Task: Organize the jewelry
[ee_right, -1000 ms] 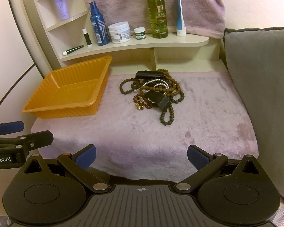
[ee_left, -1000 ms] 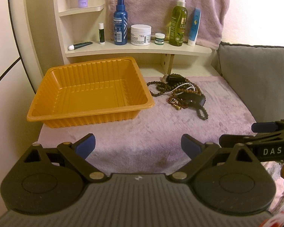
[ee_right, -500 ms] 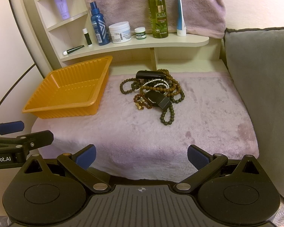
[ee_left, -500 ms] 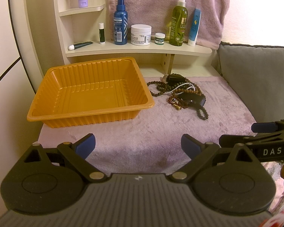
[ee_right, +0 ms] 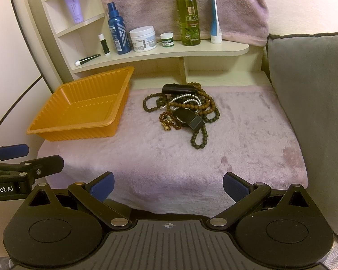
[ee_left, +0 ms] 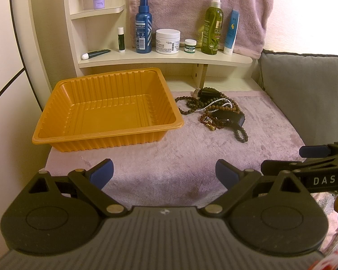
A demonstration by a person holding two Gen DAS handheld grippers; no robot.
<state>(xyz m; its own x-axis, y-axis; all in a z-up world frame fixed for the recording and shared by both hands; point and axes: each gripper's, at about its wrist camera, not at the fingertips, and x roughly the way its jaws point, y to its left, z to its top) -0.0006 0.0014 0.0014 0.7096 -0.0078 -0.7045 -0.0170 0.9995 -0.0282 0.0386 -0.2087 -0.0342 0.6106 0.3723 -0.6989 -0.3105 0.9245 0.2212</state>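
Left hand-held gripper point(ee_left: 164, 172): matte black body with a ribbed grey top plate, two round black discs at its sides, angular black linkage arms pinned with silver rivets, and blue pads on the fingertips point(ee_left: 102, 172). Right hand-held gripper point(ee_right: 167, 185): same build, with a small crosshair mark at the centre of the ribbed plate. Side views show white lettering, "DAS" on the right unit and "Robot.AI" on the left, plus small silver screws. Bare skin shows at the frame edges.
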